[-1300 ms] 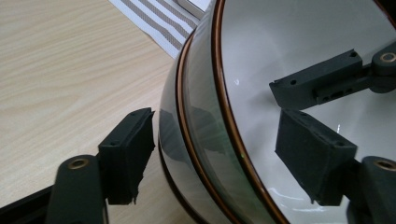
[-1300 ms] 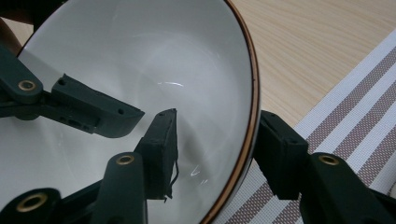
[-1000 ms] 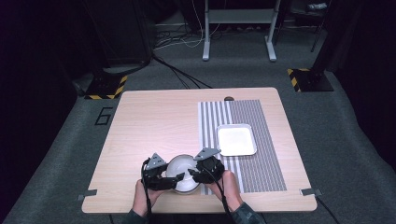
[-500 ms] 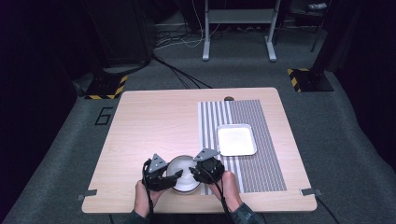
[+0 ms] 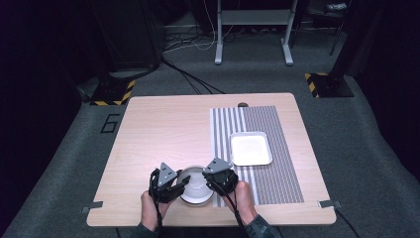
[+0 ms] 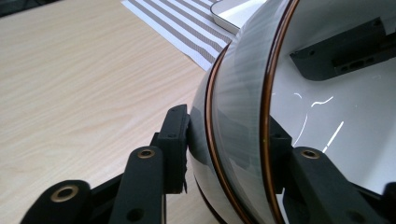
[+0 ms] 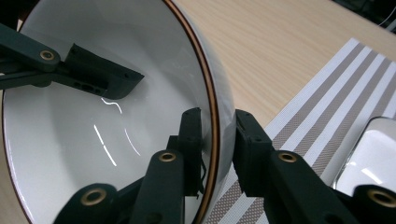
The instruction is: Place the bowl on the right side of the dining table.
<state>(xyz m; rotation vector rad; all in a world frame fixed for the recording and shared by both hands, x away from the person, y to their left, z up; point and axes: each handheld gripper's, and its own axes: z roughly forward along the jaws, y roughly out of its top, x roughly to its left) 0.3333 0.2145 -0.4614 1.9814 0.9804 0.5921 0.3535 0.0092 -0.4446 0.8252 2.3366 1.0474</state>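
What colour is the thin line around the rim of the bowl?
Brown, on the white bowl; the right gripper view shows it best.

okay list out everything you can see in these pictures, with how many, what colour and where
bowl: 1, white with a brown rim line, near edge of the table, gripped at its rim on both sides
tray: 1, white, square, on the mat
mat: 1, grey and white stripes, right half of the table
table: 1, light wood, centre
left claw: 1, black, jaws just closing on the bowl's left rim
right claw: 1, black, jaws just closing on the bowl's right rim
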